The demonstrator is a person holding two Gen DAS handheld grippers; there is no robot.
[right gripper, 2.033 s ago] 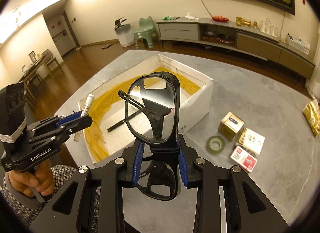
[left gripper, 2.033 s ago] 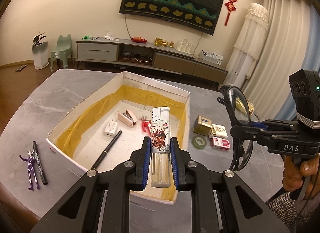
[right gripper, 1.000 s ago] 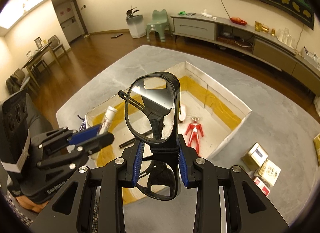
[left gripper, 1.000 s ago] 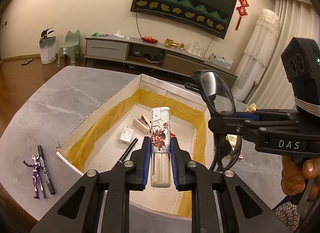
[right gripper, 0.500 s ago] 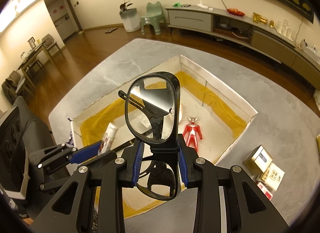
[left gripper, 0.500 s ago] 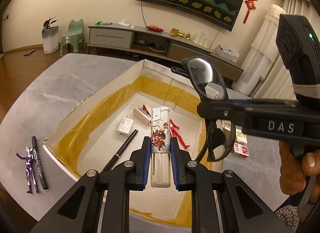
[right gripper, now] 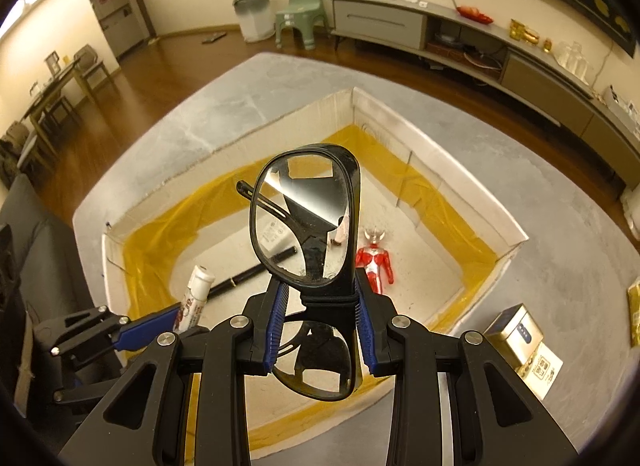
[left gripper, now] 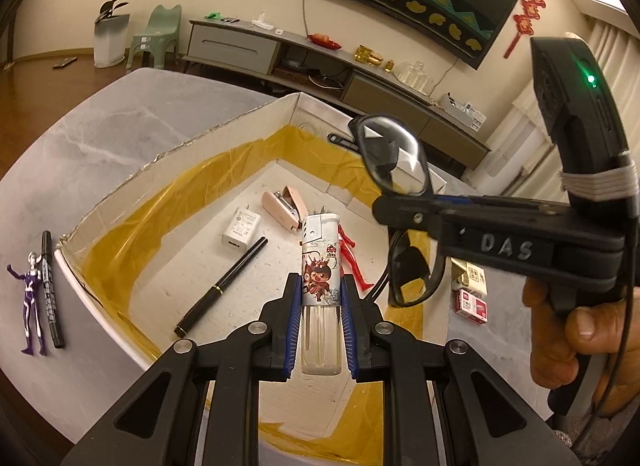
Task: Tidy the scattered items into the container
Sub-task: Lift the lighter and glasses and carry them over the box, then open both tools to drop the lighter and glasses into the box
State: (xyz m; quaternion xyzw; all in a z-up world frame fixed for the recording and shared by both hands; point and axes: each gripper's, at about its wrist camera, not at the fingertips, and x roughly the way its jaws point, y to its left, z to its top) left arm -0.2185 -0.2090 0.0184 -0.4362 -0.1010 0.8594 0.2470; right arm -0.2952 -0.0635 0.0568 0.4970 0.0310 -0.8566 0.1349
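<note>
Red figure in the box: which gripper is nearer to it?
Hard to call; probably the right. The right gripper, holding the glasses, hangs beside the red figure. The left gripper, holding the lighter, hangs nearer the box's front.

left gripper – clamps lighter | over box – right gripper grips glasses

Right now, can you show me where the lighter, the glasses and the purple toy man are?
lighter [left gripper: 321,266]: left wrist view, on the cartoon picture on its body.
glasses [right gripper: 304,217]: right wrist view, on the upper lens.
purple toy man [left gripper: 30,298]: left wrist view, on its body, lying on the table.
</note>
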